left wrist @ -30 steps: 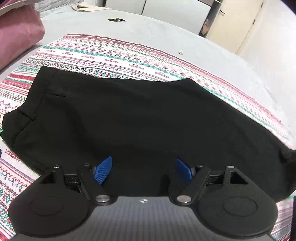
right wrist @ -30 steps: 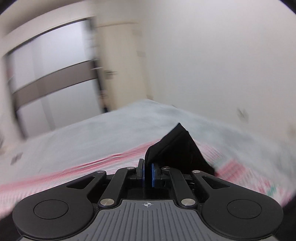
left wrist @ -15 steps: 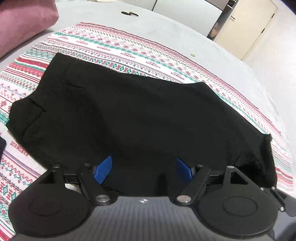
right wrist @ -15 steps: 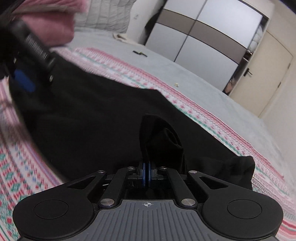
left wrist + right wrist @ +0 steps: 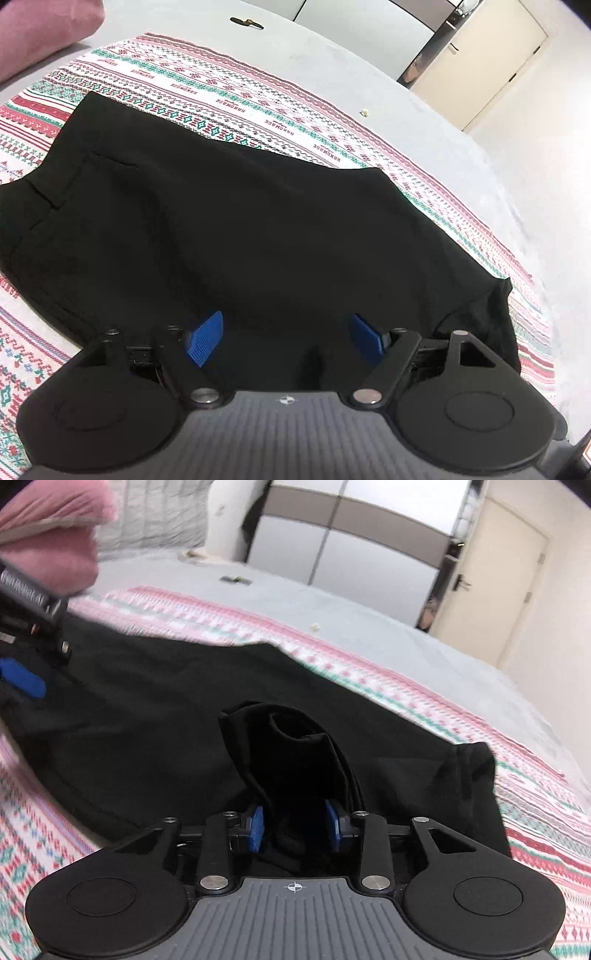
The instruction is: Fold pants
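One pair of black pants, folded over on striped blanket.
Long axis left to right. Right gripper just opening, cuff bunched loose between pads; left gripper spread wide, empty. Risk: cuff snagging on a pad on withdrawal, dragging the fold askew.

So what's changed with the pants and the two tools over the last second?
The right tool carried a pinched end of the black pants down onto the rest of the garment, folding it over. Its jaws have just been opening, and the bunched fabric now sits loosely between the pads. The left tool stayed wide open over the pants, which still lie on the patterned cloth.
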A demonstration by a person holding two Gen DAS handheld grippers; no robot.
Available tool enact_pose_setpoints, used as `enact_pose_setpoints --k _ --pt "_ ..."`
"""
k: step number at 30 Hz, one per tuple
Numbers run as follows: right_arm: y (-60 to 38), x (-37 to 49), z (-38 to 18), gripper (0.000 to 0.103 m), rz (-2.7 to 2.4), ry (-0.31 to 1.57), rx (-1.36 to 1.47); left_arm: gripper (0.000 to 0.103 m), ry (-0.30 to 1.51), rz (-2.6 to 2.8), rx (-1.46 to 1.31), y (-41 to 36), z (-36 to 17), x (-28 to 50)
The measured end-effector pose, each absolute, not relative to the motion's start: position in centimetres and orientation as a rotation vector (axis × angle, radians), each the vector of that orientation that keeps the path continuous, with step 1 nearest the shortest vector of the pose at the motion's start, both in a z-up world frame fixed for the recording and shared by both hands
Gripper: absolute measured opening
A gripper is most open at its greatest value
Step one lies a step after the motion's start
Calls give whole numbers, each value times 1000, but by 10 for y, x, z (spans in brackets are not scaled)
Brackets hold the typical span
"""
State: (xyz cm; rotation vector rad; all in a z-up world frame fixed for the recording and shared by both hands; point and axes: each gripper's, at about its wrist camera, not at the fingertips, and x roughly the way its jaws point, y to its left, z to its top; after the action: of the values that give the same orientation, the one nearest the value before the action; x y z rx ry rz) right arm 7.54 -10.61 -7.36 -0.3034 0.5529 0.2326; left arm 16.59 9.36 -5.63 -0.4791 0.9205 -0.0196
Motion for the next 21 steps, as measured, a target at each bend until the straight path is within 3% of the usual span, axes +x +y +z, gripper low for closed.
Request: enact_pose_setpoints --k 4,8,9,14,15,16,21 --pt "-108 85 -77 27 222 577 -252 96 917 -25 -495 95 -57 165" --pt "-108 90 -80 29 292 576 -210 96 921 -41 -512 94 -57 168" --pt "-105 92 -82 34 306 582 -212 96 922 -42 -514 94 -57 169" --pt "-93 101 -86 33 277 576 -203 96 925 -39 -546 103 -58 171" --pt "-91 100 -86 27 259 566 -210 96 925 -41 -552 105 -58 171" --pt "-90 100 -85 11 226 547 -223 96 923 -44 -557 106 -57 171" --pt "-113 97 -62 7 99 438 -108 96 921 -61 -588 118 -54 165"
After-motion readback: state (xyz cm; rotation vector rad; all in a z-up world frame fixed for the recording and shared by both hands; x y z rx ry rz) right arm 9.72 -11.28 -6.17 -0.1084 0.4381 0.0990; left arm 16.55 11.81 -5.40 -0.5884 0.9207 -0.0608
